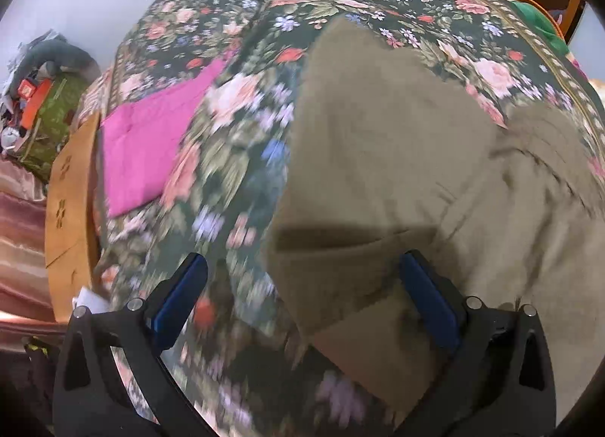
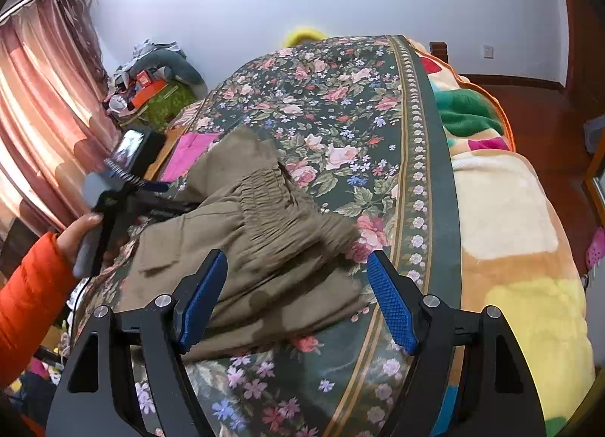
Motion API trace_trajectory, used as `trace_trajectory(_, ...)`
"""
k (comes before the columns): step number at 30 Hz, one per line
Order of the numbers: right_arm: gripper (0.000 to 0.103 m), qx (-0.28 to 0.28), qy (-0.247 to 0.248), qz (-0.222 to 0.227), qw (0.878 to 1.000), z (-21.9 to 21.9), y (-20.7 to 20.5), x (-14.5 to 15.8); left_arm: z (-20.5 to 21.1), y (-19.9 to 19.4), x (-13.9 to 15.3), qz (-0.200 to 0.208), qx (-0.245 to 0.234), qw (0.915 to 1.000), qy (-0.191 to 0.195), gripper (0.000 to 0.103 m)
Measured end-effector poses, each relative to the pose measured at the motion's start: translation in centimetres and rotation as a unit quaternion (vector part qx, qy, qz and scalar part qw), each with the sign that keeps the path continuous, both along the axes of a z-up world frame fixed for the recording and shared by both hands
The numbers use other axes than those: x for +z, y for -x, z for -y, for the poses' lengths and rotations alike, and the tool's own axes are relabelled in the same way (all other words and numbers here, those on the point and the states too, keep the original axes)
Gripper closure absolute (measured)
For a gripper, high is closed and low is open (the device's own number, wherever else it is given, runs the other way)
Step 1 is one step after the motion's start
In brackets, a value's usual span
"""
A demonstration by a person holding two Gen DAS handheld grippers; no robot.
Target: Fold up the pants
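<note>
On the bed's near edge: olive pants (image 2: 261, 232) are bunched, half folded.
Left gripper (image 1: 302, 297): spread wide, nothing pinched.
Right gripper (image 2: 297, 297): held apart, empty.
Next up, probably: waistband (image 2: 280, 195) gets grabbed and flattened.

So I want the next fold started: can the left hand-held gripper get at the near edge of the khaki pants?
Probably yes. The left hand-held gripper is open right over the pants, the folded edge lies between its fingers, and nothing covers it.

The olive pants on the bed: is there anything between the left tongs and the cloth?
Nothing visible. The left tongs are open directly over the olive pants, on the floral bedspread; the pink cloth lies off to the side.
</note>
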State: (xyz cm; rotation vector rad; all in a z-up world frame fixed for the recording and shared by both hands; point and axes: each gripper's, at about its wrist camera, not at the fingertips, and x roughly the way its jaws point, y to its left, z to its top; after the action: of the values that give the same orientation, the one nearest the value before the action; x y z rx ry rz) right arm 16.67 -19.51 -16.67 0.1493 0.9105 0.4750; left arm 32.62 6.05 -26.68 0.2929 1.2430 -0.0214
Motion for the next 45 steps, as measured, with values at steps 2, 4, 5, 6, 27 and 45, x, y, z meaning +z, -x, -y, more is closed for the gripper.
trace_trajectory(2, 0.030, 0.002, 0.001, 0.001, 1.000, -0.1, 0.3, 0.0, -0.3, 1.9, 0.7, 0.003, 0.004, 1.0000, 0.002, 0.000)
trace_trajectory(4, 0.030, 0.006, 0.005, 0.001, 1.000, -0.3, 0.8, 0.0, -0.8, 3.9, 1.4, 0.008, 0.012, 0.9998, 0.011, 0.000)
trace_trajectory(5, 0.030, 0.008, 0.007, 0.001, 1.000, -0.4, 0.8, -0.1, -0.9, 5.0, 1.7, 0.011, 0.013, 0.9997, 0.017, 0.000)
trace_trajectory(6, 0.030, 0.011, 0.009, 0.001, 1.000, -0.6, 0.9, -0.2, -0.9, 6.0, 2.0, 0.014, 0.015, 0.9995, 0.023, 0.000)
trace_trajectory(27, 0.069, 0.030, 0.034, -0.045, 0.998, -1.0, 1.2, -4.4, -3.3, 14.0, 4.2, 0.086, 0.057, 0.9929, 0.059, 0.023)
trace_trajectory(45, 0.067, 0.012, 0.022, -0.047, 0.999, -0.1, 1.8, -4.2, -8.7, 15.1, 5.0, 0.091, 0.122, 0.9867, 0.059, 0.025)
